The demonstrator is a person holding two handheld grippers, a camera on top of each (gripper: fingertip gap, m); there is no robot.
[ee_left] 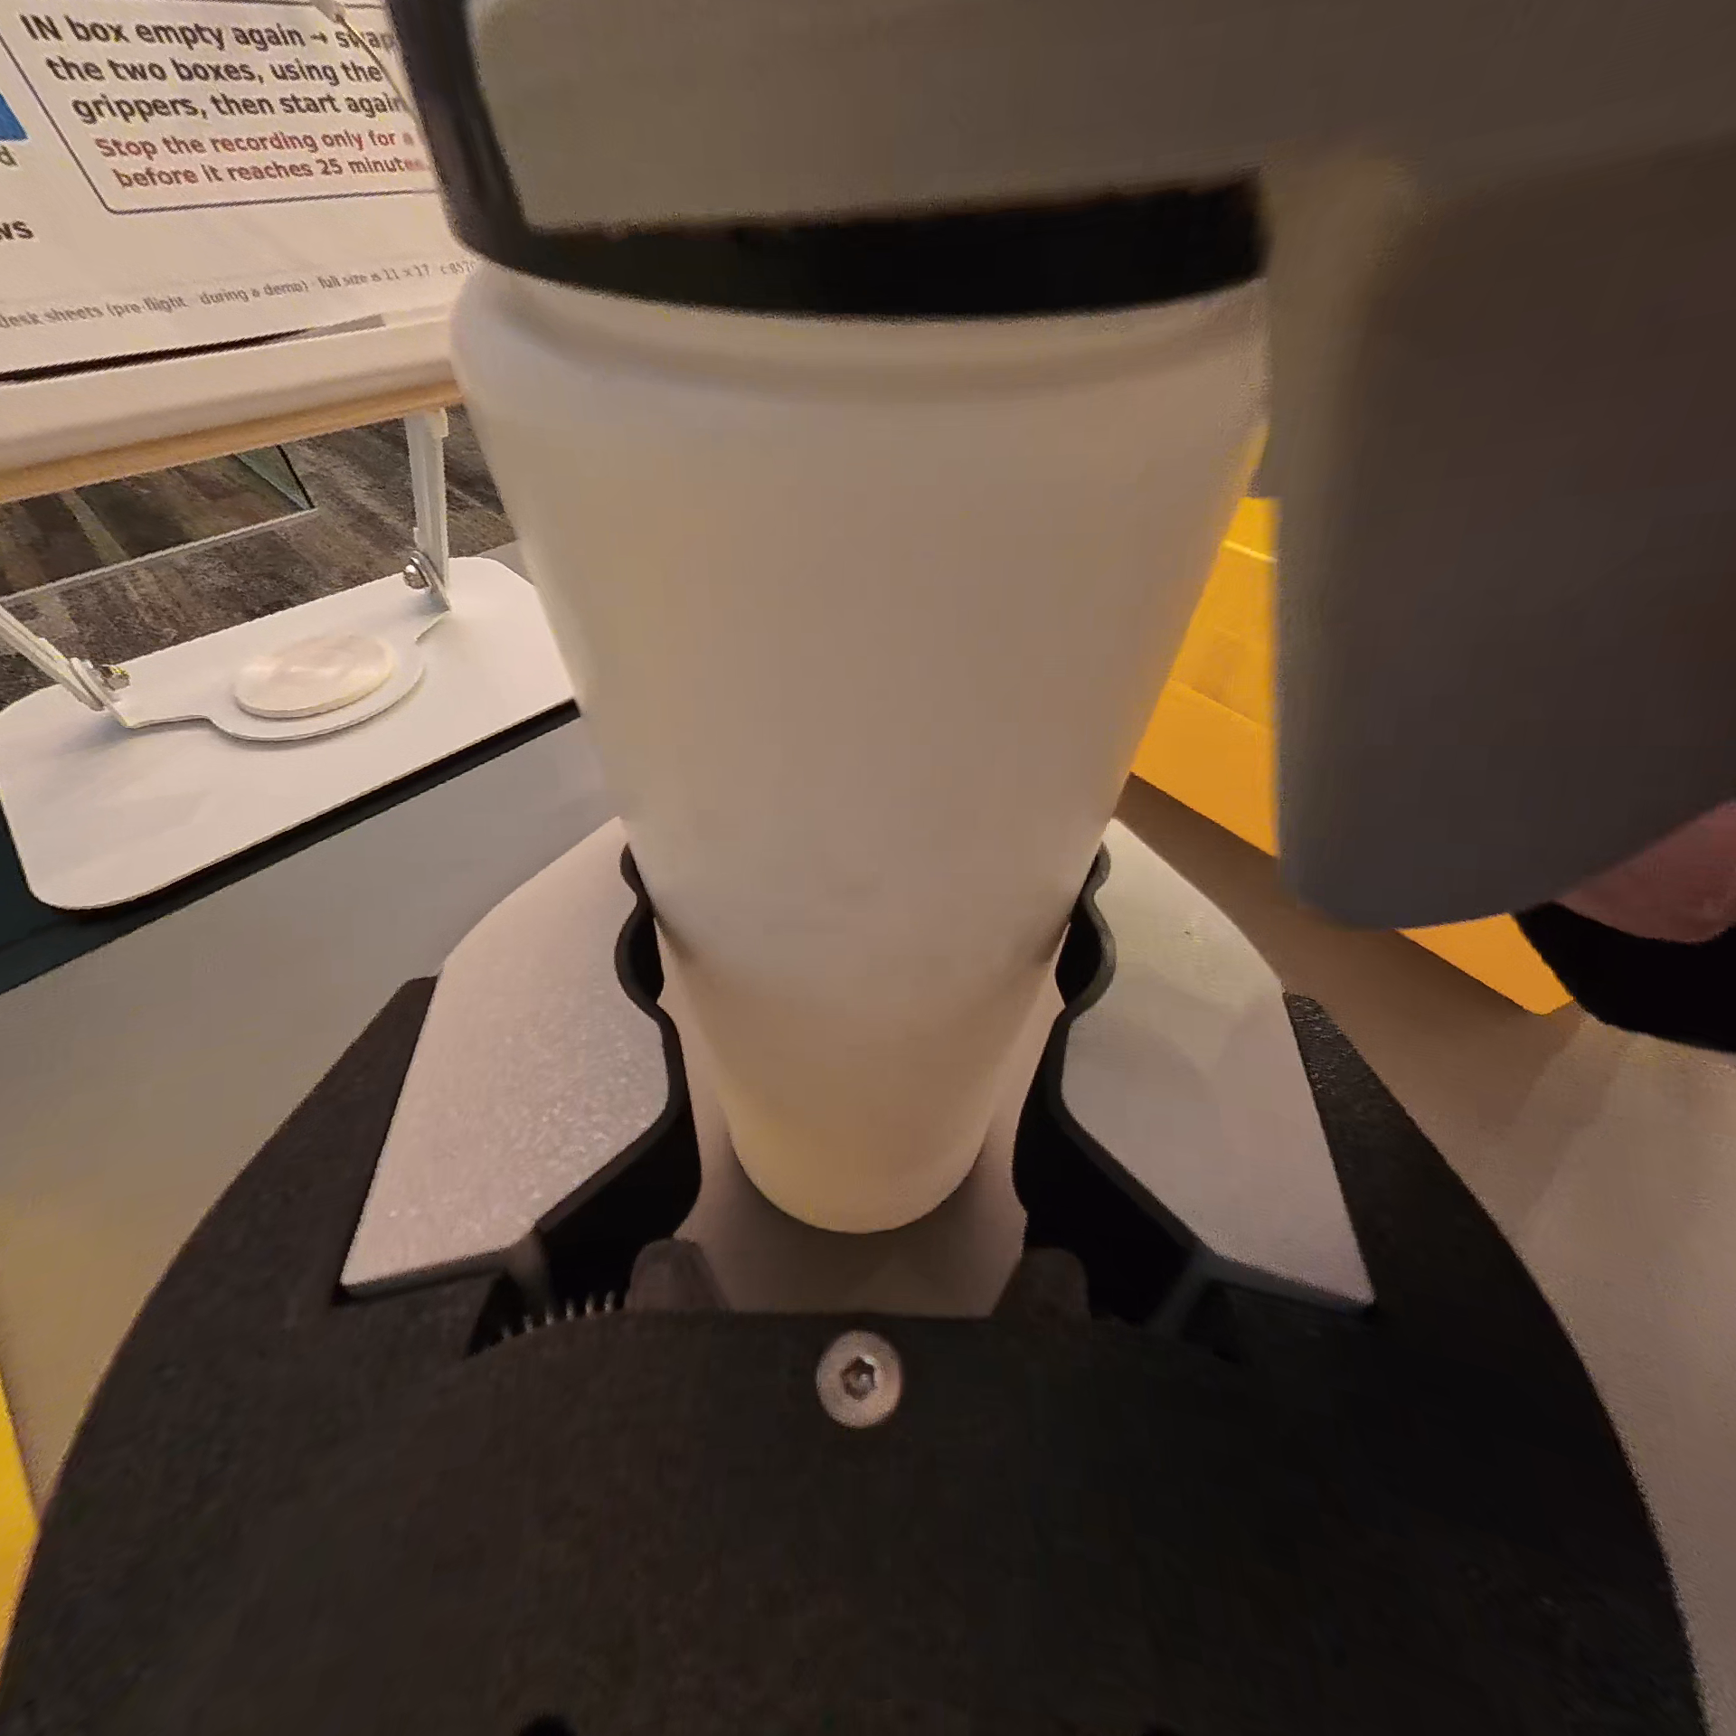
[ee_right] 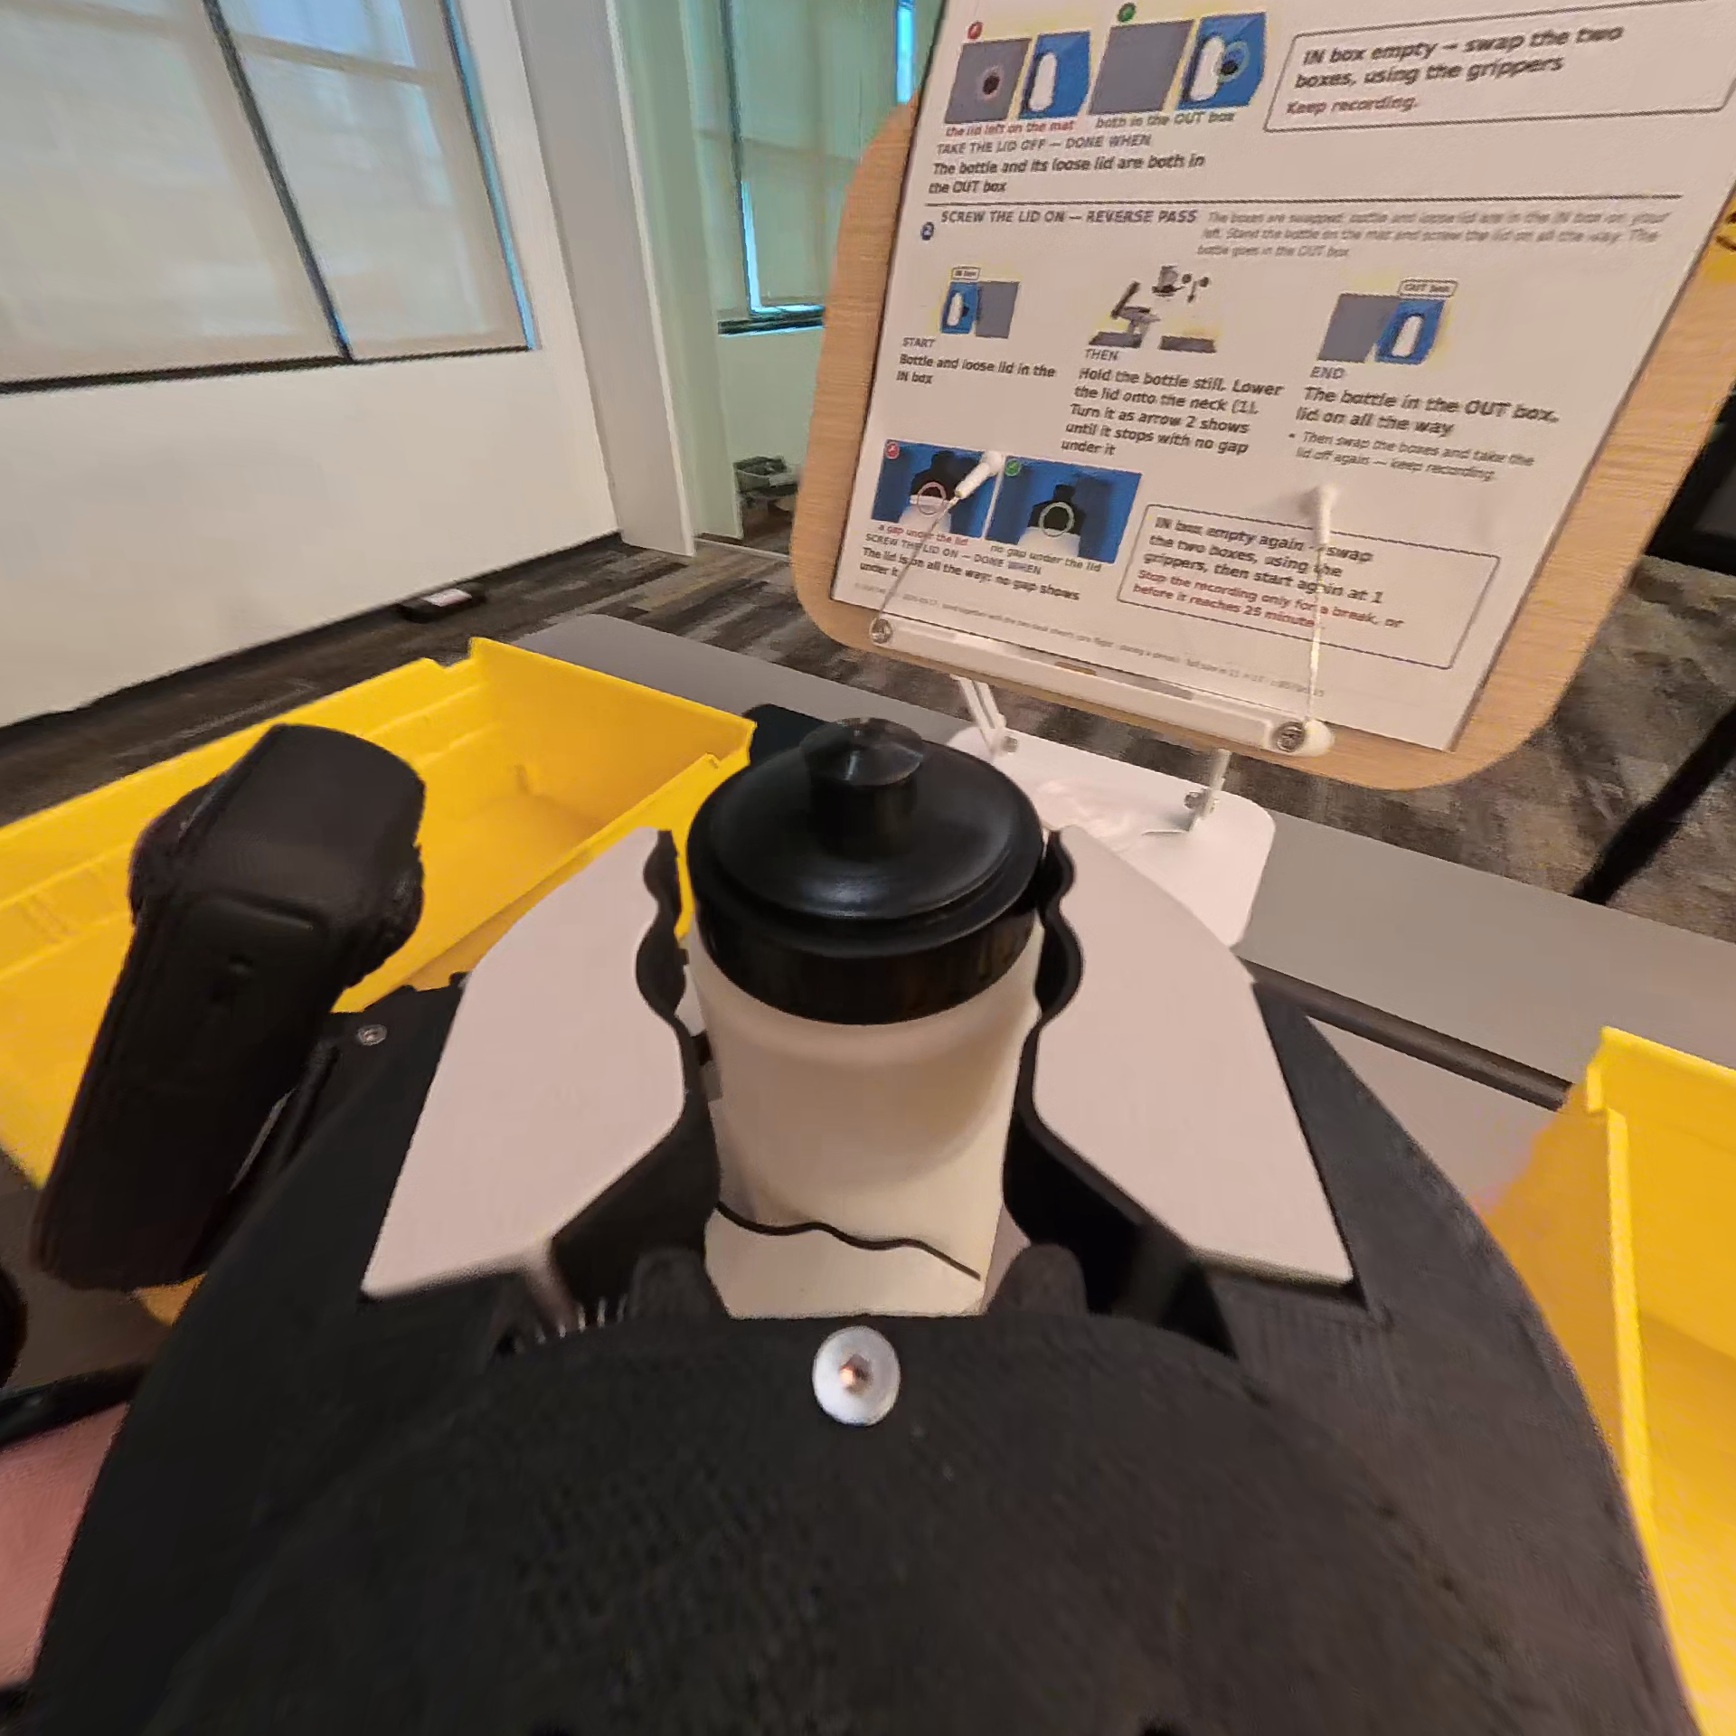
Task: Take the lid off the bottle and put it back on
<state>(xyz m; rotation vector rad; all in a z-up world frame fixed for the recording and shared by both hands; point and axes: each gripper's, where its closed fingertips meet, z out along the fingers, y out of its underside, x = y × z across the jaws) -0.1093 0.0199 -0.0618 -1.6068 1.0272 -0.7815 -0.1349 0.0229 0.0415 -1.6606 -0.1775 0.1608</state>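
We see the left gripper (ee_left: 860, 949) clenched on the lower body of the white plastic bottle (ee_left: 864, 658), its two pale grey fingers (ee_left: 526, 1108) pressing the bottle from either side while the bottle stands upright between them. In the right wrist view, the right gripper (ee_right: 860, 902) grasps the round black screw lid (ee_right: 864, 892) at the top of the same bottle, one dark wavy pad touching each side of the lid's rim. The lid sits on the bottle's neck; we cannot tell whether any gap is left beneath it. The lid's small black spout points upward.

To the left in that view, a black handle-like part of the other tool (ee_right: 235, 986) leans over an open yellow plastic bin (ee_right: 526, 751). A second yellow bin (ee_right: 1653, 1221) shows at the right edge. Both rest on the grey tabletop (ee_right: 1409, 939). Behind the bottle, a wooden-edged board carrying a printed instruction sheet (ee_right: 1268, 376) tilts on a white metal stand (ee_left: 282, 733). Beyond the table lie dark patterned carpet (ee_right: 658, 582), a white wall and windows (ee_right: 282, 188).
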